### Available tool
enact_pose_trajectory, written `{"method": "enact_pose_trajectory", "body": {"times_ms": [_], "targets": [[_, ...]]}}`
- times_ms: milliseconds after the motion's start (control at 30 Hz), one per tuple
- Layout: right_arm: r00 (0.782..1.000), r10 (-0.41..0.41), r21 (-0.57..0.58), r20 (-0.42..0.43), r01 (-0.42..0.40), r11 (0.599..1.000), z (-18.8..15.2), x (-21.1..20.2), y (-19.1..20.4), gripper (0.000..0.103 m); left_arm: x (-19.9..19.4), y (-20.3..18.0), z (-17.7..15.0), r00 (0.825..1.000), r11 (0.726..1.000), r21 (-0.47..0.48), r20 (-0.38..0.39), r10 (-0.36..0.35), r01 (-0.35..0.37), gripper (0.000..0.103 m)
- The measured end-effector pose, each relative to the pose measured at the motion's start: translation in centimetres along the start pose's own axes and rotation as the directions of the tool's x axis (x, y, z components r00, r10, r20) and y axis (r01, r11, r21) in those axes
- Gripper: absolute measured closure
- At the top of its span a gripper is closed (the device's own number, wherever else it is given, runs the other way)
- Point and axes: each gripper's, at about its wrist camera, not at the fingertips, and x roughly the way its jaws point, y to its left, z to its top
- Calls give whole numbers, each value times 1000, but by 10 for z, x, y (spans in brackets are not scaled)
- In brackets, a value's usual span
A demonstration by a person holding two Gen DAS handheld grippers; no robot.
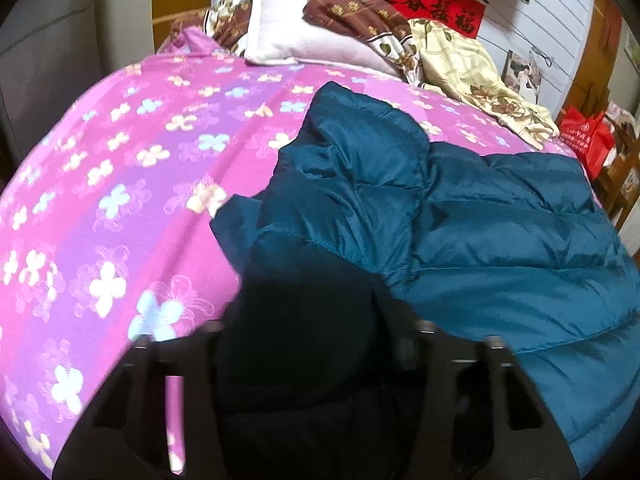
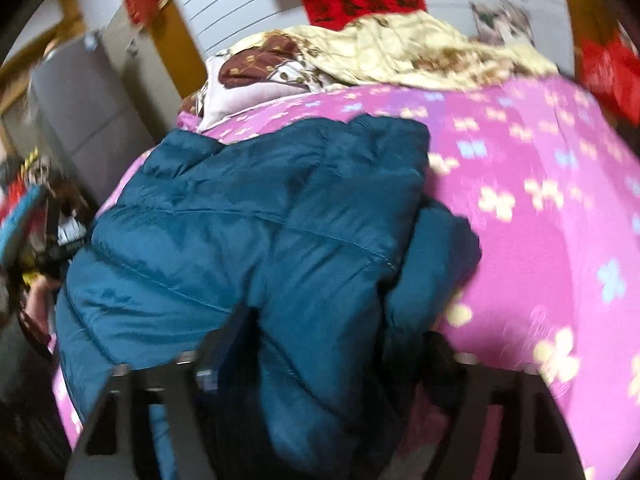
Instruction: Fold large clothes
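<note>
**Jacket held at two spots on the bed**

Jacket first: a big teal puffer jacket (image 1: 460,216) lies on the bed, on a pink sheet with flowers (image 1: 120,168); pillows and a crumpled yellow quilt (image 1: 472,68) sit at the far end by the wall, well apart from the jacket.

The left gripper (image 1: 308,344) has a dark fold of the jacket bunched between its fingers; the fingers look closed on it. The right gripper (image 2: 320,364) also has puffy teal cloth stuffed between its fingers, and they look closed on it too; that view is blurry, so the exact pinch is hard to see.

From the left gripper the jacket spreads forward and to the right; bare sheet is on its left. From the right gripper the jacket spreads forward and to the left; bare sheet is on its right. So the jacket's long way seems to run across, from one gripper to the other; both are on it, and neither looks nearer.

My guess: a fold is being made, and the near edge needs to go up and over toward the pillows; slippery puffy cloth could slide out.
</note>
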Motion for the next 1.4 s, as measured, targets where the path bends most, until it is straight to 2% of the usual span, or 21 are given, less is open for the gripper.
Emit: {"method": "enact_pose_trajectory", "body": {"times_ms": [33,100,200,300,400,467,533,600,633,700,800,867,900,933,1000,1067,1133,1200,1233,1300,1400], "targets": [[1000,-24,-29,7,24,999,2,-2,5,57,-5,-3,1,1000,1000,13,15,8,-8,75],[997,-78,-87,23,80,993,5,-6,15,64,-14,-2,4,999,1000,7,44,0,0,84],[985,-152,-171,75,163,972,9,-17,32,73,-26,6,12,996,999,-35,87,-20,23,87],[968,-192,-199,159,222,955,15,-36,44,76,-40,9,21,991,998,-58,134,-25,33,88],[934,-238,-214,266,298,930,26,-58,60,79,-52,12,30,985,995,-87,170,-39,54,89],[903,-272,-212,332,353,911,34,-70,68,87,-60,14,36,979,992,-105,197,-45,67,89],[877,-279,-178,391,370,912,45,-81,70,91,-62,15,42,975,991,-112,215,-46,71,90],[890,-253,-157,379,332,930,54,-79,67,91,-56,18,44,979,990,-126,201,-36,62,90],[904,-242,-150,351,310,939,56,-72,64,91,-51,19,43,983,990,-126,183,-34,57,90],[943,-157,-89,294,190,978,54,-58,50,91,-36,21,37,990,992,-121,138,-17,34,90],[963,-151,42,222,146,988,47,-41,22,91,-17,24,31,996,994,-109,84,4,5,89],[966,-161,119,202,138,983,45,-41,7,82,-16,24,28,996,995,-100,84,6,2,88],[964,-164,149,210,135,980,44,-44,1,60,-16,22,27,996,996,-92,88,12,-4,88],[960,-160,173,232,121,977,44,-47,-4,28,-16,19,26,995,997,-79,92,24,-17,88],[950,-147,165,275,104,981,48,-47,-8,0,-16,17,24,995,997,-69,94,37,-31,87],[962,-135,142,236,103,985,53,-35,-10,0,-14,17,23,995,997,-66,92,41,-35,86],[996,-13,152,84,0,988,55,-2,-24,0,-10,17,23,996,997,-63,82,42,-37,83],[999,10,175,-35,-4,985,52,25,-37,1,-5,19,25,996,997,-62,73,41,-36,80],[994,90,201,-60,-76,977,46,36,-42,3,0,20,24,997,998,-64,64,31,-27,79],[974,225,236,-39,-209,949,37,47,-50,8,6,21,25,999,997,-72,42,11,-8,77],[964,266,221,17,-263,939,34,47,-51,38,15,28,28,998,993,-106,23,-50,52,80]]}}
